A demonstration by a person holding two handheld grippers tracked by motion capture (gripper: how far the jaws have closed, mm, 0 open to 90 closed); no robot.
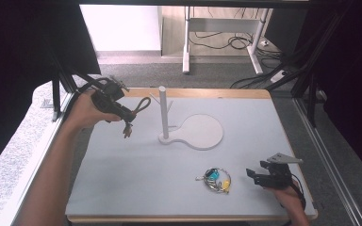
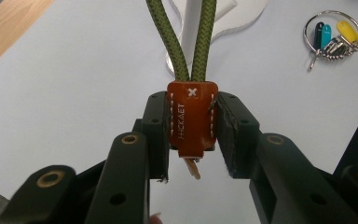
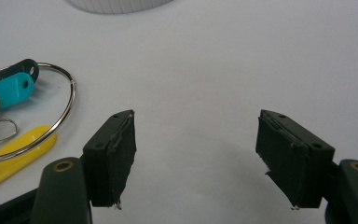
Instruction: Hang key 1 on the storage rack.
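Observation:
My left gripper (image 1: pixel 128 117) is raised over the table's left side, shut on a brown leather tab (image 2: pixel 192 119) of a green rope loop keychain (image 1: pixel 143 104). The loop (image 2: pixel 192 42) stretches away from the jaws toward the white peg stand (image 1: pixel 163 113) with its round base (image 1: pixel 201 133). A metal key ring (image 1: pixel 218 179) with teal, yellow and dark tags lies at the front right of the table. My right gripper (image 1: pixel 253 175) rests just right of that key ring (image 3: pixel 28 112), open, with bare table between its fingers (image 3: pixel 112 156).
The white table top (image 1: pixel 136 179) has a wooden edge. Black frame posts (image 1: pixel 56 94) stand at the left and right sides. A desk with cables (image 1: pixel 235 42) is on the floor beyond the table.

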